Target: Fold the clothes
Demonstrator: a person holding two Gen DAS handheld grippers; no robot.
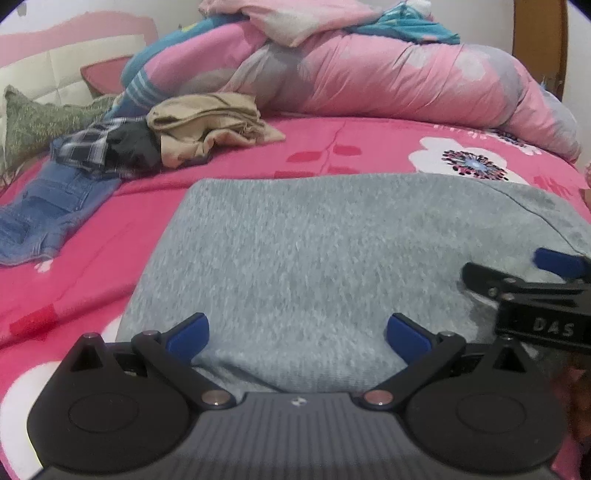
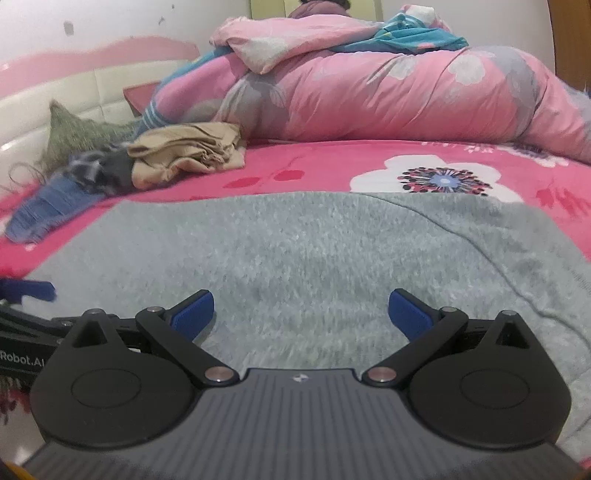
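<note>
One large bed (image 1: 369,147) fills both views, covered with a bright pink sheet that has white flowers printed on it. At the far side of the bed lies a thick pink quilt (image 1: 388,77) with pale grey flowers, rolled into a long heap, and some teal cloth (image 1: 410,26) sits on top of it.

Next in size is the grey knitted garment (image 1: 314,266), the thing to be folded. It lies spread flat on the sheet at the near side of the bed, directly in front of both tongs, and its far edge is straight.

To the far left there is a pile of other clothes: a pair of blue jeans (image 1: 48,214) lying flat, a plaid cloth (image 1: 88,147) and a dark piece beside it, then a beige garment (image 1: 207,125) crumpled against the quilt. A green cushion (image 1: 33,122) leans at the headboard behind them.

The left tongs (image 1: 297,334) hover low above the near edge of the grey garment, with the blue pads wide apart and nothing between them. The right tongs (image 2: 301,314) are released in the same way, above the grey knit, just beside the left ones; in the left wrist view their blue tip appears at the right edge.
</note>
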